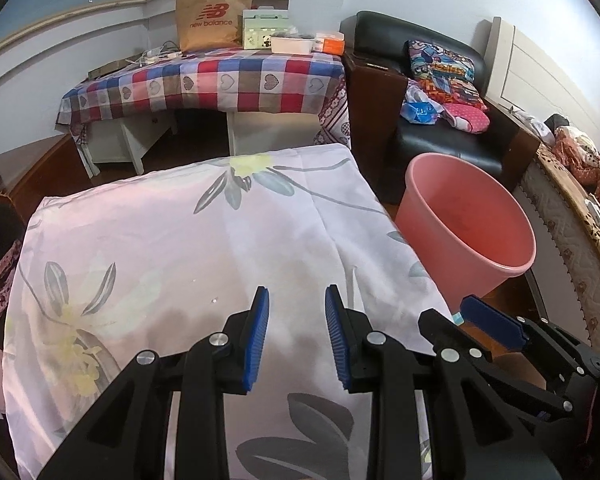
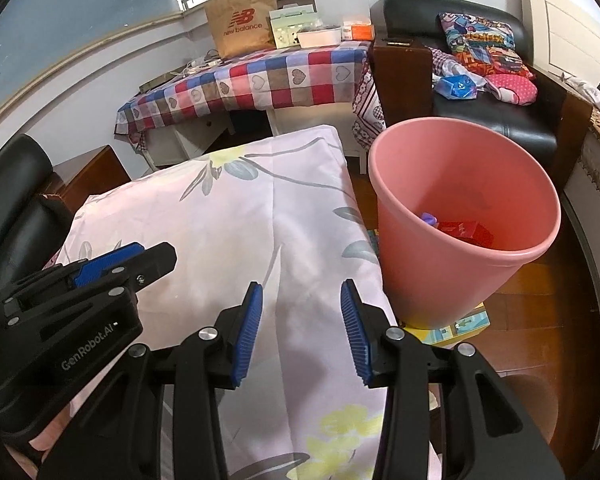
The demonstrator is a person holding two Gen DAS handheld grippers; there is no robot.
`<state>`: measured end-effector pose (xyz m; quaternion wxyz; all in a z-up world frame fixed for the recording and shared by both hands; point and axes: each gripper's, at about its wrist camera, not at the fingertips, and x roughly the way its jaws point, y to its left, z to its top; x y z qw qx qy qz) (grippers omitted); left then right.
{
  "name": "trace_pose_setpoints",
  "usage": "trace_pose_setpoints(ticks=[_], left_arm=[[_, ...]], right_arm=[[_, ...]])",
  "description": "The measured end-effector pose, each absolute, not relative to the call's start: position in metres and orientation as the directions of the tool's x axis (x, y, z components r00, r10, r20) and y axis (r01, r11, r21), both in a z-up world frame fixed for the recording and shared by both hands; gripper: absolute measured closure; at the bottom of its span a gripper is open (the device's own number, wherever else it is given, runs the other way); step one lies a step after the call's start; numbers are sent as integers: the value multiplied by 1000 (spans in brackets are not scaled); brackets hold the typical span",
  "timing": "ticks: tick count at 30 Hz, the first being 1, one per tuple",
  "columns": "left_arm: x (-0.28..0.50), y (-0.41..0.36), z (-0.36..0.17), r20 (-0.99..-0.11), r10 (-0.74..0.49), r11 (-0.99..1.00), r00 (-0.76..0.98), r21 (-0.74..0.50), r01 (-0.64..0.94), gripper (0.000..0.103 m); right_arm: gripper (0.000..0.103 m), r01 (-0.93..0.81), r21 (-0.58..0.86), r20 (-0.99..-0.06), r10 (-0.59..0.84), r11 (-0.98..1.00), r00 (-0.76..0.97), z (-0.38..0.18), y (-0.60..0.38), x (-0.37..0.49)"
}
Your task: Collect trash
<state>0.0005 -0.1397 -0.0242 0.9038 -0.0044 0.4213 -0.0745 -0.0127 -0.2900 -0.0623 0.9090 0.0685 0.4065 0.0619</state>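
Trash in our pink bin at 2 o'clock; both grippers spread empty, we'd risk knocking it.

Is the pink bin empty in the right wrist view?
No, the pink bin holds a red item and a purple piece at its bottom.

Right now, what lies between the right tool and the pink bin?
Only bare floral cloth up to the table's edge; the pink bin stands just past it. Nothing lies between it and the right tool. The right wrist view shows this.
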Motion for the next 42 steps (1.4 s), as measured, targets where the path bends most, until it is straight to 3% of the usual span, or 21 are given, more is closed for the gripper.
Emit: trace_pose_setpoints(ticks=[42], left_arm=[[1, -135, -34, -775, -135, 989, 617, -71, 127, 74]], right_arm=[[62, -57, 175, -749, 171, 983, 640, -75, -287, -12]])
